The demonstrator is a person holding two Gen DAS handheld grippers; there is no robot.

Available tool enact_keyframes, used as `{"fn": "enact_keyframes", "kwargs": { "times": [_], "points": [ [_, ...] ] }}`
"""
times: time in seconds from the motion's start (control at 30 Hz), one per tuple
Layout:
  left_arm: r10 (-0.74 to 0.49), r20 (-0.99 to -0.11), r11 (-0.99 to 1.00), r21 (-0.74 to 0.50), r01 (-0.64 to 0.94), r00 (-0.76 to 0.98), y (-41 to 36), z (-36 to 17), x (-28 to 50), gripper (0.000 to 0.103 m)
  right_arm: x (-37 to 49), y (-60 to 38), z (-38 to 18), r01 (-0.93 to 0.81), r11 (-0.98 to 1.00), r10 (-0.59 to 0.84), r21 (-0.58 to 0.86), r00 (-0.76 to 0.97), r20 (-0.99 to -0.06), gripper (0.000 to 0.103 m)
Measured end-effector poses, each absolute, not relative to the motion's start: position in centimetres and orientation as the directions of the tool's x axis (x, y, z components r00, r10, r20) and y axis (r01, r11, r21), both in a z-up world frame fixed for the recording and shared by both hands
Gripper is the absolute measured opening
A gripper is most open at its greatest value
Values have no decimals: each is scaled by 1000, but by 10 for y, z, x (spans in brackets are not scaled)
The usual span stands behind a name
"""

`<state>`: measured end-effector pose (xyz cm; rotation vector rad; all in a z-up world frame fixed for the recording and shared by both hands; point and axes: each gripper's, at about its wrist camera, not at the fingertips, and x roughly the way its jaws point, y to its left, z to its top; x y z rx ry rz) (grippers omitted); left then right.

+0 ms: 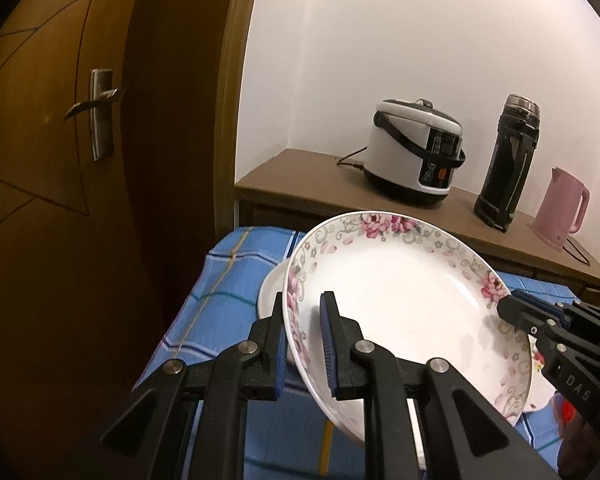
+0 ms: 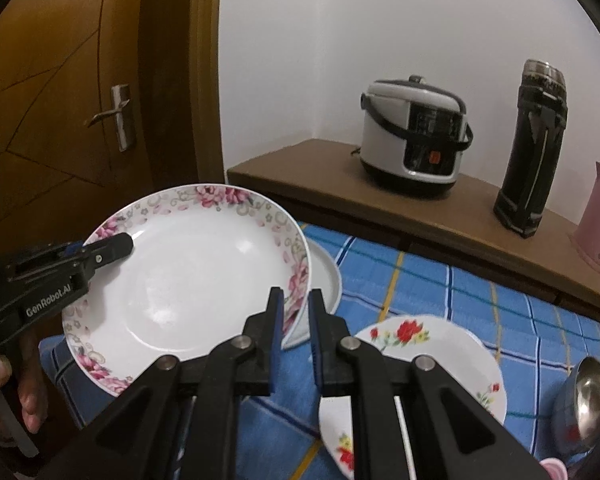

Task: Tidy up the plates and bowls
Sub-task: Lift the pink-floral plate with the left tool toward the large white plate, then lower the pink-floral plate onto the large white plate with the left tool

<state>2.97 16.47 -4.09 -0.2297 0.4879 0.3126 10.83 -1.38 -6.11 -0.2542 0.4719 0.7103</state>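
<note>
Your left gripper (image 1: 303, 344) was clamped on the near-left rim of the white round ceramic plate with a pink floral border (image 1: 404, 292), one blue-padded finger under the rim and one inside the well. Your right gripper (image 2: 296, 336) pinched the opposite rim of that floral plate, which sat between its two fingers. You held the plate tilted in the air between both tools, above the blue plaid tablecloth (image 2: 460, 292). Just beneath and behind it lay a plain white plate (image 2: 326, 280) on the cloth. To the right rested a white plate with red flowers (image 2: 432, 356) and a shiny steel bowl (image 2: 584, 400). Beyond, a brown wooden counter (image 2: 300, 164) carried a white and black rice cooker (image 2: 414, 136), a tall black flask (image 2: 534, 152) and a pink kettle (image 1: 560, 216).
</note>
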Motion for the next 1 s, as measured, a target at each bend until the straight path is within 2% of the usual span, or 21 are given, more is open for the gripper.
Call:
{"fn": "enact_keyframes", "kwargs": {
  "times": [0.37,1.0],
  "points": [
    [262,-439,930,-125,-347,860,172,-24,56,17,131,0,-45,-650,756,551,-75,694,-463,12],
    [266,-398,926,-146,-347,878,179,-26,81,17,153,14,-53,-623,779,522,-77,711,-470,12]
  ]
}}
